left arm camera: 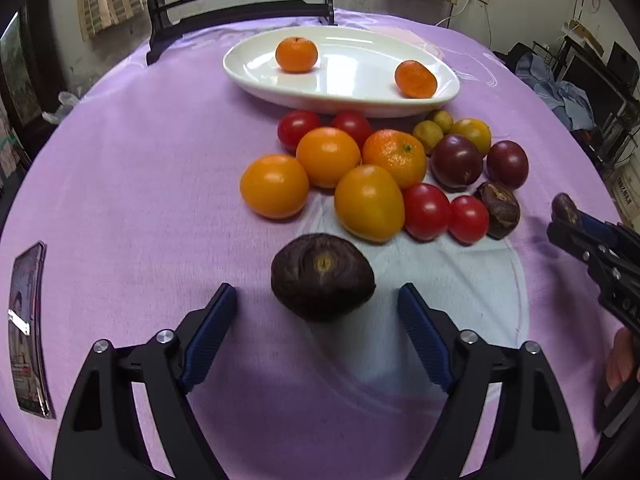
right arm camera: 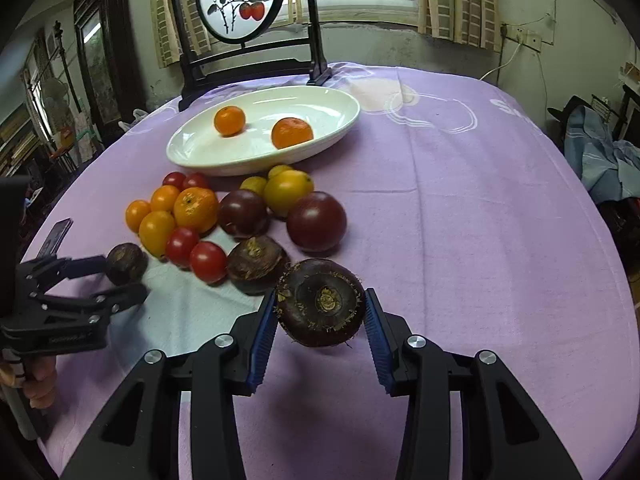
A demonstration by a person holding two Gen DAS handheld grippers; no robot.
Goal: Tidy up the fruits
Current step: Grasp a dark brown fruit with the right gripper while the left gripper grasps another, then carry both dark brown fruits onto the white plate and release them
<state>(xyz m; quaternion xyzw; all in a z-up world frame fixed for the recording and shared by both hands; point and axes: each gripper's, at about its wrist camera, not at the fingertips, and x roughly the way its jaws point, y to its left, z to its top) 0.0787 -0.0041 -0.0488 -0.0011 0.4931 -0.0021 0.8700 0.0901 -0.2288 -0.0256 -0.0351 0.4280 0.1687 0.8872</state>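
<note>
Fruits in a heap, glossy orange and red tomatoes (left arm camera: 328, 156), a dimpled mandarin (left arm camera: 395, 157) and smooth purple plums (left arm camera: 456, 162), fill the frame's middle on the purple cloth-covered table (left arm camera: 140, 184). Lower centre, a wrinkled dark-brown round fruit (left arm camera: 322, 276) lies between the wide-open ribbed blue pads of the left gripper (left arm camera: 316, 300), touching neither. In the right wrist view, the right gripper (right arm camera: 320, 312) clamps a rough, dark, fibrous-rimmed fruit (right arm camera: 320, 302) lower centre. Above, a glossy white oval dish (right arm camera: 208, 152) holds two mandarins.
</note>
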